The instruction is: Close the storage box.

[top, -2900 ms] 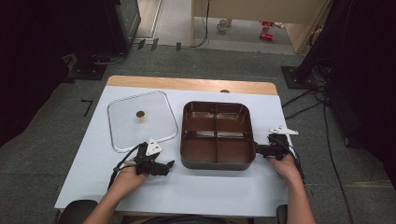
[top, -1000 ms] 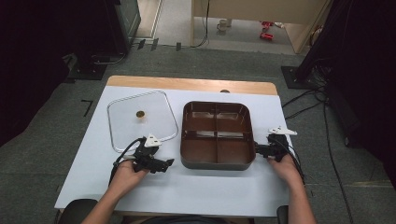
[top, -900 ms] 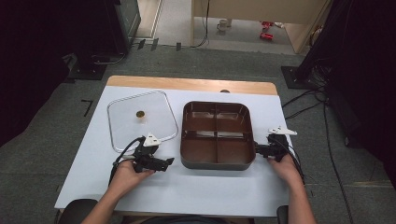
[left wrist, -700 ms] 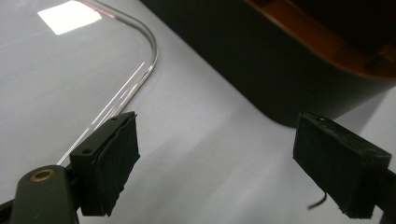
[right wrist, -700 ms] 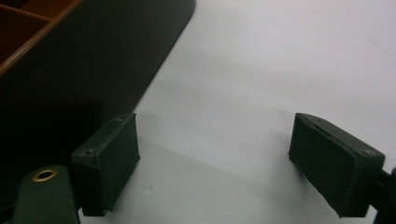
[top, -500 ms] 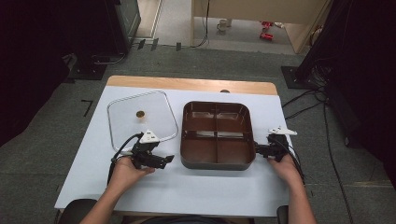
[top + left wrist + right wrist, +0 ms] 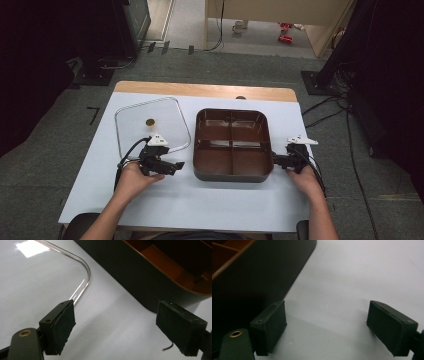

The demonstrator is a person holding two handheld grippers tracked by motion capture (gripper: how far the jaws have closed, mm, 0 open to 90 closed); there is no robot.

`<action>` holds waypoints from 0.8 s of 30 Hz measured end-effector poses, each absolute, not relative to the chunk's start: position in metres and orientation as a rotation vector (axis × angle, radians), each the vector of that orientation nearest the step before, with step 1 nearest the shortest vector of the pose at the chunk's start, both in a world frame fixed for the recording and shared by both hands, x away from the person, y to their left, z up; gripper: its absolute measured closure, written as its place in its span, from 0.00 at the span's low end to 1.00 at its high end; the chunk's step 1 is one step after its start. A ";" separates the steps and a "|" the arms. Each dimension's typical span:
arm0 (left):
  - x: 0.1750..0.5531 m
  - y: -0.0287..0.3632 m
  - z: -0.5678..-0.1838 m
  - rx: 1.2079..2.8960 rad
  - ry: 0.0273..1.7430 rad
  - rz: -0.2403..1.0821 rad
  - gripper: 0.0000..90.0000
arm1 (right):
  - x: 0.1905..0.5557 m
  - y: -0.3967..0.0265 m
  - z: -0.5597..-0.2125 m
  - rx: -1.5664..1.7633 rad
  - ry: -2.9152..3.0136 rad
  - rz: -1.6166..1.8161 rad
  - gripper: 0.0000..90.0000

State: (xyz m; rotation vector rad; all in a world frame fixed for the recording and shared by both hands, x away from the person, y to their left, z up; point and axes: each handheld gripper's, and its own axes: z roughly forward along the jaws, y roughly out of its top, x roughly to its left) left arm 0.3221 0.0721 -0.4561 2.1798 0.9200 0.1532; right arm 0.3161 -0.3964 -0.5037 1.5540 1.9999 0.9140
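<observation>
A brown tray [image 7: 202,172] with four compartments sits on the white table [image 7: 165,200]. To its left lies a clear lid [image 7: 131,131] with a small gold knob [image 7: 149,121]. My left gripper [image 7: 176,165] is open, between the lid's near corner and the tray's left wall. In the left gripper view the lid's rounded edge [image 7: 86,267] lies past the left jaw and the tray wall [image 7: 140,285] runs ahead at right, with my left gripper [image 7: 123,326] holding nothing. My right gripper [image 7: 278,161] is open at the tray's right wall [image 7: 257,277]; my right gripper [image 7: 327,327] has bare table between its jaws.
A wooden strip [image 7: 200,90] borders the table's far edge. Black stands and cables [image 7: 345,100] crowd the floor at right, and dark equipment [image 7: 100,30] stands at back left. White table surface stretches in front of the tray.
My left gripper has crept a little forward and right, toward the lid's corner and the tray. The right gripper has stayed put at the tray's right side.
</observation>
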 end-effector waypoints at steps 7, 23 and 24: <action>0.333 0.075 -0.452 2.181 0.917 0.164 0.19 | 0.316 -0.396 -0.504 1.554 2.000 0.914 0.17; 0.355 0.089 -0.445 2.199 0.934 0.180 0.25 | 0.316 -0.396 -0.504 1.553 2.000 0.914 0.17; 0.357 0.089 -0.446 2.198 0.938 0.185 0.26 | 0.316 -0.396 -0.504 1.554 1.999 0.914 0.17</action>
